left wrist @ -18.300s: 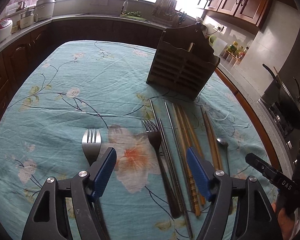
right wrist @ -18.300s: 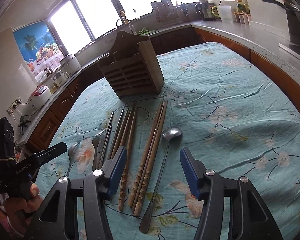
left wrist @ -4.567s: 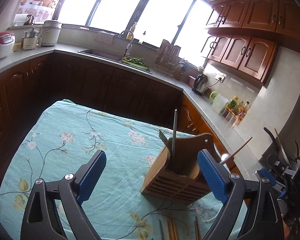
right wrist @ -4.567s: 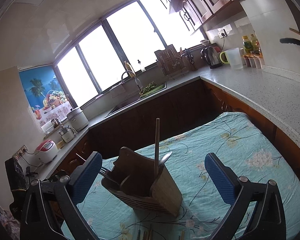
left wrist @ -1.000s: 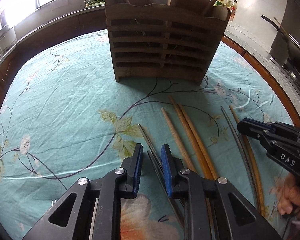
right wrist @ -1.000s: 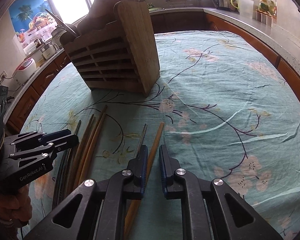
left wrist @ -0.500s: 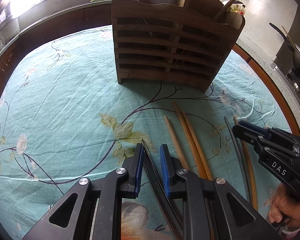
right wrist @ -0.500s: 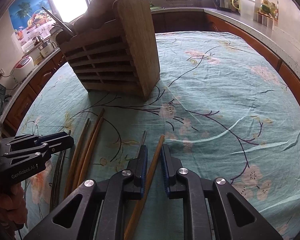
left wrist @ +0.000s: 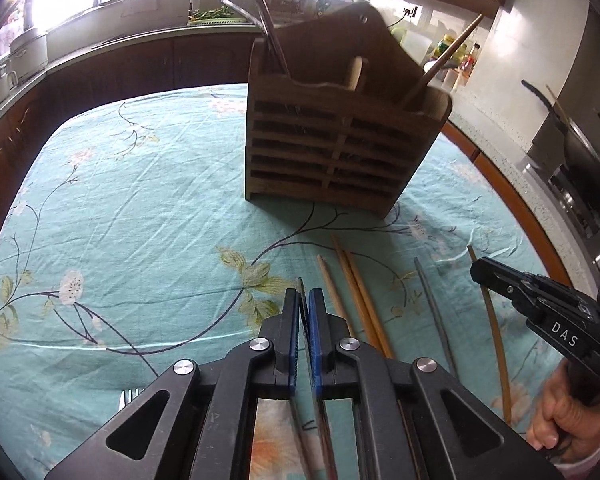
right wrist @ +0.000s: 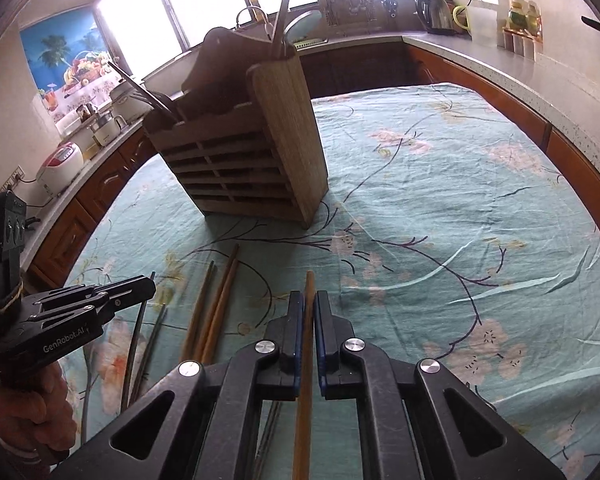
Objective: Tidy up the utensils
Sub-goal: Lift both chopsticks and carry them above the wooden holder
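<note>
Both grippers closed since a second ago: left gripper (left wrist: 304, 300) clenches a metal chopstick (left wrist: 300, 286), right gripper (right wrist: 309, 300) a wooden chopstick (right wrist: 309, 280), each between its fingers. Wooden holder (left wrist: 340, 152) stands ahead of both. Advice: lift level, tip down into a compartment.

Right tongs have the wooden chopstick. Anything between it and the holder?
Nothing visible. The right tongs grip the wooden chopstick, and only bare tablecloth lies between it and the wooden holder. Other chopsticks lie off to the left.
</note>
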A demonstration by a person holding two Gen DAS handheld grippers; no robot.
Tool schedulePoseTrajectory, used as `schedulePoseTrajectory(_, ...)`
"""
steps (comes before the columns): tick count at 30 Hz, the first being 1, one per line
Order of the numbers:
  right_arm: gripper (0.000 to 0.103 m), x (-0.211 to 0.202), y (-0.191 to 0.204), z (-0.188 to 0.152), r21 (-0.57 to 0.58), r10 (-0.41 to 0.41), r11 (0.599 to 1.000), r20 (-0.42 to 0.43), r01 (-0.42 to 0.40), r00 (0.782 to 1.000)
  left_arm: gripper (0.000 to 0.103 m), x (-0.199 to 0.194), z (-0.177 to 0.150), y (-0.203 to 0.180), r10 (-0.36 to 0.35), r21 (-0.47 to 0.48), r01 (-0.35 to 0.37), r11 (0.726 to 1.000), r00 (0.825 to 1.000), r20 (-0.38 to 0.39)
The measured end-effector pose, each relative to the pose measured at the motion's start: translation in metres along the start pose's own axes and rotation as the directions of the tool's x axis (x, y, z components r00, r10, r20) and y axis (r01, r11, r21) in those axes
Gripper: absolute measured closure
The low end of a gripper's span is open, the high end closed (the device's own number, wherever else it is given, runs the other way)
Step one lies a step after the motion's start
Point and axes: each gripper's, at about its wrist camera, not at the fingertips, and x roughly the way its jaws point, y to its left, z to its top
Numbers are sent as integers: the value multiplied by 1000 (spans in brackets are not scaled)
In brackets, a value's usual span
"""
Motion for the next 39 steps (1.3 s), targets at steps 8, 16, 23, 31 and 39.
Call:
schedulePoseTrajectory(8,98,-55,15,12,-9,66,998,102,-65,993,101,-89,-10,8,-67,-7,68,998,988,138)
schedulePoseTrajectory(16,98,-101,27,21,-32,97,995,195,-92,976,101,-161,-31,16,-101,-15,108,994,965,243)
schedulePoseTrajectory(23,98,-125,35,27,-46,100,995,254,-91,962,101,-195,-46,19,-105,-7,112,994,950,295)
schedulePoseTrajectory(31,98,-138,40,33,-55,101,995,292,-88,951,101,-202,-44,23,-104,-15,115,993,940,325)
schedulePoseTrajectory(39,98,-140,41,38,-58,99,995,308,-85,946,101,-203,-36,26,-100,-19,113,993,934,343)
